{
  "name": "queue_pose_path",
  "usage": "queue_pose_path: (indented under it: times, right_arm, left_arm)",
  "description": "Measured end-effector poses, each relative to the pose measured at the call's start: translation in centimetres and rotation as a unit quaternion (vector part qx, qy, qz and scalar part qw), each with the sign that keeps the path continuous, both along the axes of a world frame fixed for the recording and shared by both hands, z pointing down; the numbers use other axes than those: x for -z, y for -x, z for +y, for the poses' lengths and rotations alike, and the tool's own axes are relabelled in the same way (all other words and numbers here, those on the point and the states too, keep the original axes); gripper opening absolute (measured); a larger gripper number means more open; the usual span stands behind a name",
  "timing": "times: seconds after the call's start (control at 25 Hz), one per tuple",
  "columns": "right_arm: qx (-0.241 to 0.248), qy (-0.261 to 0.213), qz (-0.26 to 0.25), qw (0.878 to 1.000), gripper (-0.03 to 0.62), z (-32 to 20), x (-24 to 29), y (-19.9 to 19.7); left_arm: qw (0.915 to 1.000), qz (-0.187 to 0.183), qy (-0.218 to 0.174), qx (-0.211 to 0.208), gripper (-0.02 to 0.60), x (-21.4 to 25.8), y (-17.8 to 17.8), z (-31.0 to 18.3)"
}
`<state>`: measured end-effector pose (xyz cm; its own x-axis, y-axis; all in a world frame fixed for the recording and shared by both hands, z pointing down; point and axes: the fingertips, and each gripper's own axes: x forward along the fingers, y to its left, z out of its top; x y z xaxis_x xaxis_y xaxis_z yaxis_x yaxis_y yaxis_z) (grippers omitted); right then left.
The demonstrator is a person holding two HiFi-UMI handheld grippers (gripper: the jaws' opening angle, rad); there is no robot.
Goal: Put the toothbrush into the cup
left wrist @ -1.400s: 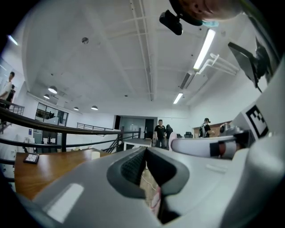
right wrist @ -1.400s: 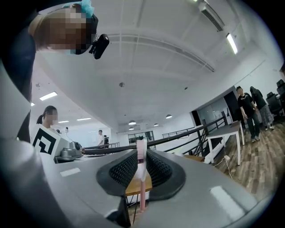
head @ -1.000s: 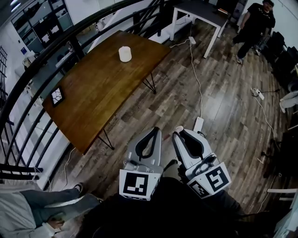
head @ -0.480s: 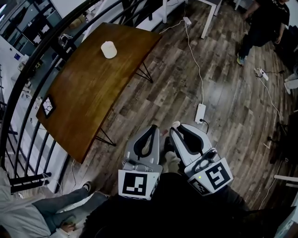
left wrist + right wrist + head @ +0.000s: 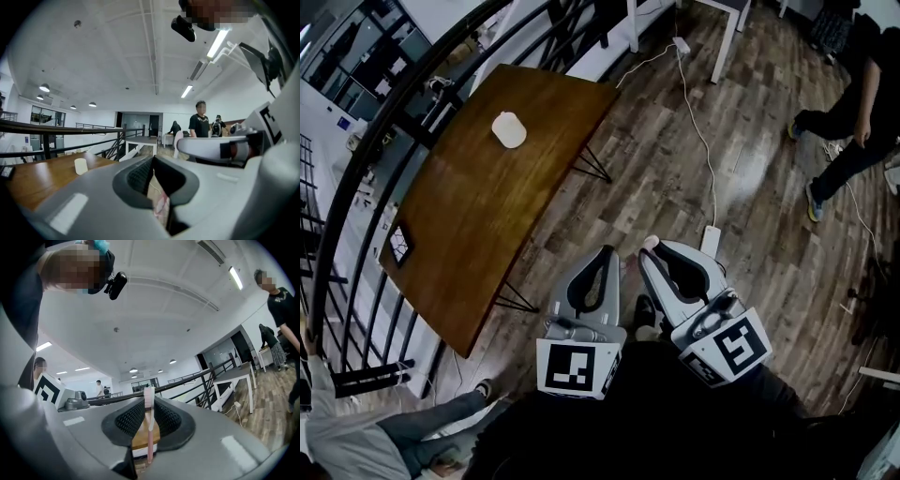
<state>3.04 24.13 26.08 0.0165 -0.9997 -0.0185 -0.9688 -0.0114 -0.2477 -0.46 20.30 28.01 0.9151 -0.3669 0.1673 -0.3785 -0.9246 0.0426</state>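
Observation:
The white cup (image 5: 508,129) stands on the brown wooden table (image 5: 478,216) at the upper left, far from both grippers; the left gripper view shows the cup (image 5: 80,166) small and distant. My right gripper (image 5: 653,247) is held over the wood floor, shut on a pink toothbrush (image 5: 149,427) that stands upright between its pads, head poking past the tips. My left gripper (image 5: 607,254) hangs beside it, fingers meeting at the tip with nothing held. Both point roughly toward the table's near corner.
A black railing (image 5: 366,159) runs behind the table. A dark card (image 5: 400,244) lies at the table's left end. A white power strip (image 5: 711,239) and cable lie on the floor. A person (image 5: 853,122) walks at the right; a white table (image 5: 140,139) stands beyond.
Both grippers travelled over the floor toward the table, keeping their grip and spacing. The table and cup slid left in view. The person at the right walked across.

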Motion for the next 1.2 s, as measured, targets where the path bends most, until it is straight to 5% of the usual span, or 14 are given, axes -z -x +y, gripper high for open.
queue_pose_path:
  times: [0.52, 1.2]
  right_arm:
    - [0.039, -0.028, -0.009, 0.999, 0.061, -4.7, 1.0, -6.3]
    - [0.063, 0.023, -0.034, 0.997, 0.061, -17.3, -2.5, -10.7]
  left_arm:
    - [0.9982, -0.006, -0.037, 0.046, 0.009, 1.2, -5.1, -4.6]
    - [0.9968, -0.030, 0.030, 0.068, 0.009, -2.2, -9.9, -16.6]
